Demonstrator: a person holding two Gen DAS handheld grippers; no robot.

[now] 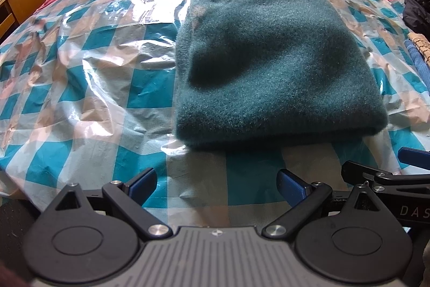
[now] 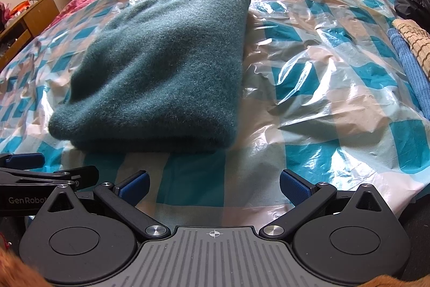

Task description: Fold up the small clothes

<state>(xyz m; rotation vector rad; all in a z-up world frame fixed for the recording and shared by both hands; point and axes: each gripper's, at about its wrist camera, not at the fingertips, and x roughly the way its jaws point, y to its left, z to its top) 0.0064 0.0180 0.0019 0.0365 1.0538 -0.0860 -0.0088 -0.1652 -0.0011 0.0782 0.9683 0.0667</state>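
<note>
The folded green sweater (image 1: pixel 271 66) looks soft and fuzzy, maybe wool. A shiny, crinkly clear plastic sheet (image 1: pixel 88 77) covers the checked bed cover (image 2: pixel 193 179). The wooden desk (image 1: pixel 21 2) looks smooth.

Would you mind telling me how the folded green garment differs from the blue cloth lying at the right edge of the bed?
The green garment is dark, fuzzy and folded into a thick block, while the blue cloth is brighter, ribbed and shows only as a narrow strip. The green garment lies mid-bed on the checkered plastic sheet; the blue cloth lies off that sheet's right edge, beside a beige checked textile. Neither is held: the left gripper and right gripper are both open.
</note>
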